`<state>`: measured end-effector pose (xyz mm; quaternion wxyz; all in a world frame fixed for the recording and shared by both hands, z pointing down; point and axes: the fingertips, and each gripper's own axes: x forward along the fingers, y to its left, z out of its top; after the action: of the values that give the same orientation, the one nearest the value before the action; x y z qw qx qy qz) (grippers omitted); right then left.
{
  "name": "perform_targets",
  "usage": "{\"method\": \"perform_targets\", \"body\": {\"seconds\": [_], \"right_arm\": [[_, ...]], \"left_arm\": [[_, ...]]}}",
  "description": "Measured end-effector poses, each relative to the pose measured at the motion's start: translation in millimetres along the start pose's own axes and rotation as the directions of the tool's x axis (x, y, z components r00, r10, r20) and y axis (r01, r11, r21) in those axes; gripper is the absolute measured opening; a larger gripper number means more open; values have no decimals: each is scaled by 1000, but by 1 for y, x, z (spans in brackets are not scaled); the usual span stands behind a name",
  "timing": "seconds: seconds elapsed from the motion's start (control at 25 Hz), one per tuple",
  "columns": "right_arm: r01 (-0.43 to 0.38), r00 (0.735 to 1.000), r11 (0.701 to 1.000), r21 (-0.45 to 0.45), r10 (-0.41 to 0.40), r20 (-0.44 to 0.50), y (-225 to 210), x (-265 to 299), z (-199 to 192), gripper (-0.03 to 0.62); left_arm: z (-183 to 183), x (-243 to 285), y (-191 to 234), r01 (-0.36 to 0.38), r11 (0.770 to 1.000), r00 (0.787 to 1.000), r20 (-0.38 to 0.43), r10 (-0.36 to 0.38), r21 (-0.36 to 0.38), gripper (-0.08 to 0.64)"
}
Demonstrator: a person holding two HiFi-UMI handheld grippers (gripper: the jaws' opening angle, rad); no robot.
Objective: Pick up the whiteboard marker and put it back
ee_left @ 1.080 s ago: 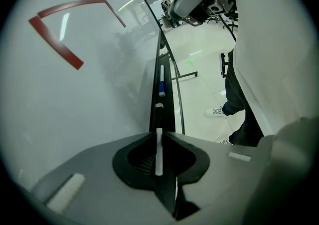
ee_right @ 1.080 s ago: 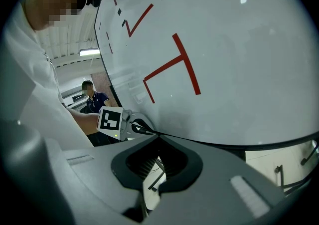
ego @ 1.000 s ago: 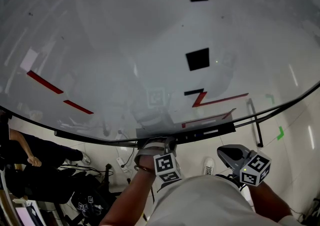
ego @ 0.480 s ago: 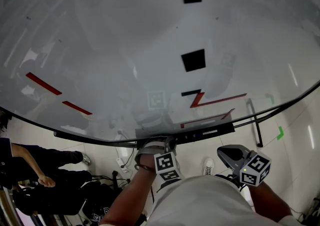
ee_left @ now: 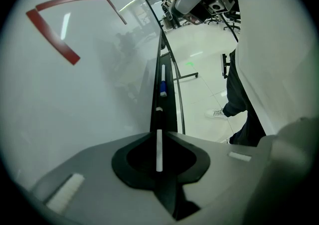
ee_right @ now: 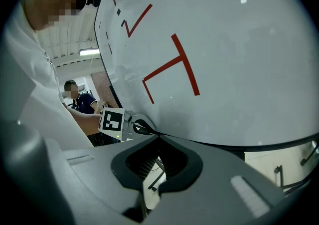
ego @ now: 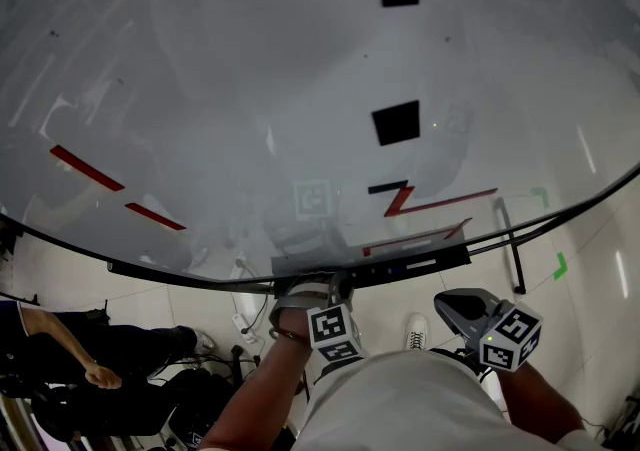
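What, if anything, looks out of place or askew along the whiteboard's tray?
Nothing stands out. The marker in the left gripper lines up with the tray, and a blue-tipped marker lies straight in it.

The left gripper (ee_left: 159, 133) points along the black tray (ee_left: 168, 100) under the whiteboard (ee_left: 89, 99), its jaws drawn together at the tips. A thin white strip (ee_left: 159, 150) shows in the dark opening behind the tips, in line with the tray; what it is cannot be told. Farther along the tray lies a whiteboard marker (ee_left: 162, 82), white with a blue part. Left of the tray, red lines (ee_left: 52, 37) mark the whiteboard. Right of the tray stand a dark trouser leg (ee_left: 238, 104) and a shoe (ee_left: 218, 113) on the pale floor (ee_left: 199, 49). Above the tray's far end hangs the right gripper (ee_left: 180, 7).
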<state>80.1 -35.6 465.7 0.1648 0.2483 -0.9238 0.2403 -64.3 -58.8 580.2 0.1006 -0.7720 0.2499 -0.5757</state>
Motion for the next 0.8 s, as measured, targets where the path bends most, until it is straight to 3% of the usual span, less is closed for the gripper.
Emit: {"method": "perform_targets", "body": {"seconds": [0.32,0.52,0.64,0.8], "right_arm": [[-6,1000,1000,-1,6,-2,2,2,-1,2],[-9,1000,1000,3,9,0,3,1,-3,2],[-8,1000,1000,2,8,2,4,1,-1,2],[-18,1000,1000,0,18,1,6,3,-2,2]], "left_arm": [[-1,-5,3,-24,1000,1000,5,24,-13,57],[1,-14,3,-23,993,999,41,28,-114,30],[6,-24,4,6,967,994,109,23,-256,17],[14,-40,9,69,899,976,215,28,-433,17]]}}
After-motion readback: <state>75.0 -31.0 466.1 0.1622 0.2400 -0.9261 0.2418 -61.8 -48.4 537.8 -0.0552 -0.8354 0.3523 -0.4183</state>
